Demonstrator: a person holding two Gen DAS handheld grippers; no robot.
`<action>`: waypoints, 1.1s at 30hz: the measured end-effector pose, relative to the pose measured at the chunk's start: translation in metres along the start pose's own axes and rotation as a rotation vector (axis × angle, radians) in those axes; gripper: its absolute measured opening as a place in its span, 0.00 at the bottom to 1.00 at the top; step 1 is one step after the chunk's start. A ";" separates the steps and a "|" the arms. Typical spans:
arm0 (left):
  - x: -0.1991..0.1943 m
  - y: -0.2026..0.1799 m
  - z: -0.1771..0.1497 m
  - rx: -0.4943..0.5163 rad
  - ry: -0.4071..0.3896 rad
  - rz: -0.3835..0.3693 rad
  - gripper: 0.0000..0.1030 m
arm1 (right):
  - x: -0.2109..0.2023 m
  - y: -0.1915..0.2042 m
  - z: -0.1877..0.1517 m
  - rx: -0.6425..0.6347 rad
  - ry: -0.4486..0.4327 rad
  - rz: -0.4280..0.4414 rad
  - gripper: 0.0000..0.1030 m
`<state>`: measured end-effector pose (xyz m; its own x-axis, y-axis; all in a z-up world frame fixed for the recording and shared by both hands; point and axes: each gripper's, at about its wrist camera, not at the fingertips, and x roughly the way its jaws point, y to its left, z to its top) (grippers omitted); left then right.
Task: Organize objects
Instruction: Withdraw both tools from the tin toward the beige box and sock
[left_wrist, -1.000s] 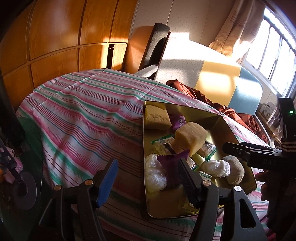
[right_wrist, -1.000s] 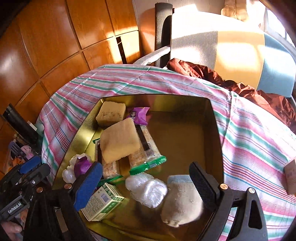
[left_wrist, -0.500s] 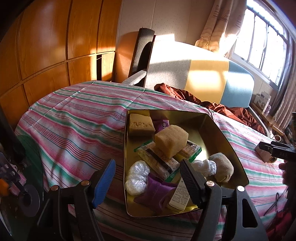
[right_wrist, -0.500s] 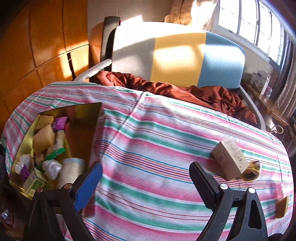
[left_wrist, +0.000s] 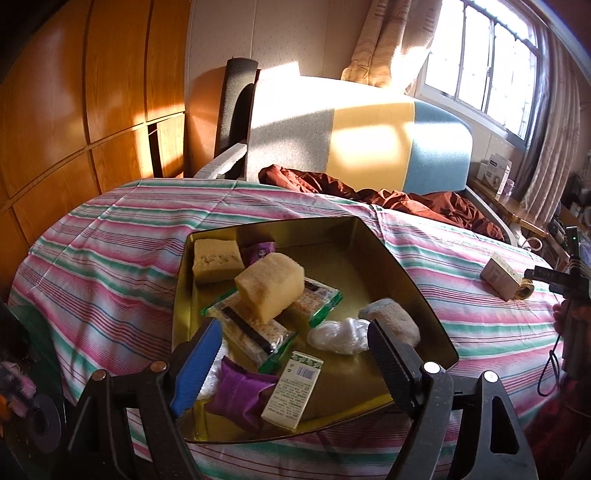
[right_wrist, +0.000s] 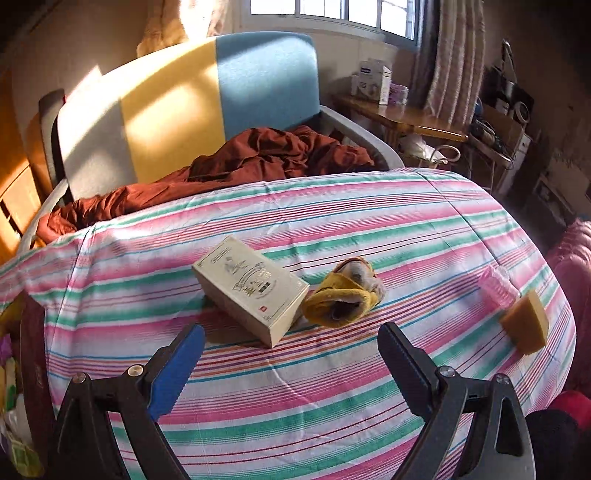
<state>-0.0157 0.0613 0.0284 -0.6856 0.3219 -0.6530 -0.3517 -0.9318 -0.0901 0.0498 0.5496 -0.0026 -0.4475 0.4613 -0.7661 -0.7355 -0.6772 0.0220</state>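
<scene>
Nearest in the right wrist view, the right tool (right_wrist: 291, 363) hangs over the striped surface (right_wrist: 295, 424) with its jaws spread and nothing between them. Straight ahead of it, and closest of the loose things, lies the cream box (right_wrist: 251, 291) on its broad face, its long axis running on a slant from the far left to the near right, so one corner points back toward the tool. The jaws would have to turn to span the box's short side rather than its length. Touching the box's right end is the yellow sock (right_wrist: 343, 295), rolled into a lump. Farther off, at the right edge of the surface, sit a pink ridged item (right_wrist: 496, 284) and a yellow sponge (right_wrist: 526, 323), close together.

In the left wrist view, the left tool (left_wrist: 295, 354) hovers over the near end of the gold tin (left_wrist: 417, 295), which rests toward the left edge of the surface. Its jaws have just been opening and now stand spread, gripping nothing; a purple packet (left_wrist: 240, 391) and a small green-and-white carton (left_wrist: 293, 391) lie in the tin below them. Beyond those are cracker packs (left_wrist: 255, 328), a sponge block (left_wrist: 271, 291) lying on the packs and a clear wrapped bundle (left_wrist: 340, 336).

The box and sock lie well apart from the tin, on the right, so the right hand is plainly the nearer one for fetching them, probably the box first.
</scene>
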 end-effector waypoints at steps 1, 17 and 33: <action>0.002 -0.007 0.002 0.014 0.002 -0.012 0.79 | 0.000 -0.009 0.001 0.034 0.002 -0.020 0.94; 0.043 -0.137 0.041 0.173 0.078 -0.273 0.83 | 0.004 -0.098 0.001 0.489 0.075 0.129 0.94; 0.157 -0.286 0.058 0.131 0.393 -0.458 0.83 | -0.003 -0.110 -0.001 0.573 0.051 0.278 0.94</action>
<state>-0.0599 0.3876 -0.0052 -0.1687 0.5751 -0.8005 -0.6471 -0.6772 -0.3502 0.1325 0.6219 -0.0033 -0.6462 0.2750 -0.7119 -0.7572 -0.3473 0.5531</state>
